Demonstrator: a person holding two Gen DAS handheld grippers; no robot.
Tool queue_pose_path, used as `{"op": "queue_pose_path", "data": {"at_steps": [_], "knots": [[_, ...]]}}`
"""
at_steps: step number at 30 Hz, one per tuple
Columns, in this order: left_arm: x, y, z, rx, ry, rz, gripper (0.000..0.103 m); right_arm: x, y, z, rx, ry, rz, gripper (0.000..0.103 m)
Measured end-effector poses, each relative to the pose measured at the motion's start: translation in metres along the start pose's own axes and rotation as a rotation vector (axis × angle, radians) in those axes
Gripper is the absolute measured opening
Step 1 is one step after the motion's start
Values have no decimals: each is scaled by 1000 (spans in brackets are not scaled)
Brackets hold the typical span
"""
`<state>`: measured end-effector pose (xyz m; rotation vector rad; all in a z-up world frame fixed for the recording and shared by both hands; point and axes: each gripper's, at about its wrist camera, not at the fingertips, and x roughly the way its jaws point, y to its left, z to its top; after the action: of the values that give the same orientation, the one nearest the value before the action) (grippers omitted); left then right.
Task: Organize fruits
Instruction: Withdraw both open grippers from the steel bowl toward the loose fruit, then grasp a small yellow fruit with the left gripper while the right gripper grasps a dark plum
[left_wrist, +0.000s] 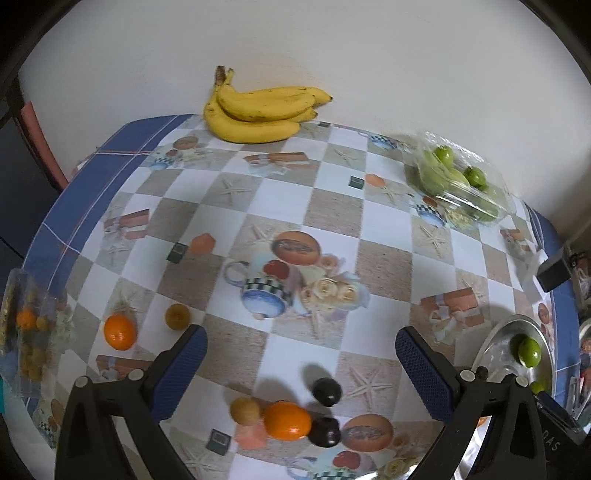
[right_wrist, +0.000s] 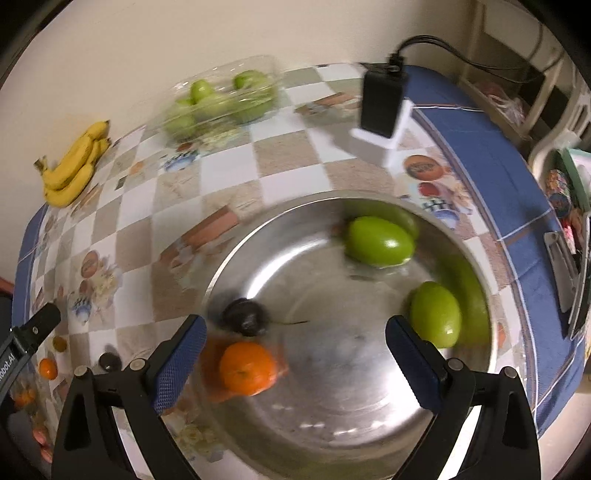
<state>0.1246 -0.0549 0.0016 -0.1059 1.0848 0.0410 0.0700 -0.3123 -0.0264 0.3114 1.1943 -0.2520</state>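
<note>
A table under a checked cloth stands against a pale wall, and a steel bowl sits near its right edge. The left gripper is spread wide and holds nothing; it hangs over loose fruit left of the bowl: an orange, a brown fruit and two dark plums. The right gripper is likewise spread and empty, poised above the bowl, which holds two green fruits, an orange and a dark plum, all blurred. Beyond the bowl, by the wall, lie bananas and a clear pack of green fruit. Far left of the bowl, a bag of small fruit is cut off by the frame.
</note>
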Motion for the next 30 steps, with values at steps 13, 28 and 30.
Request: {"op": "queue_pose_path", "data": {"at_steps": [13, 28, 30], "knots": [[-11, 65, 4, -127, 12, -12, 103, -11, 82, -17, -160, -6, 156, 98], [32, 88, -17, -246, 159, -34, 101, 23, 133, -42, -249, 90, 206, 85], [39, 90, -20, -261, 182, -37, 101, 27, 136, -43, -248, 97, 203, 84]]}}
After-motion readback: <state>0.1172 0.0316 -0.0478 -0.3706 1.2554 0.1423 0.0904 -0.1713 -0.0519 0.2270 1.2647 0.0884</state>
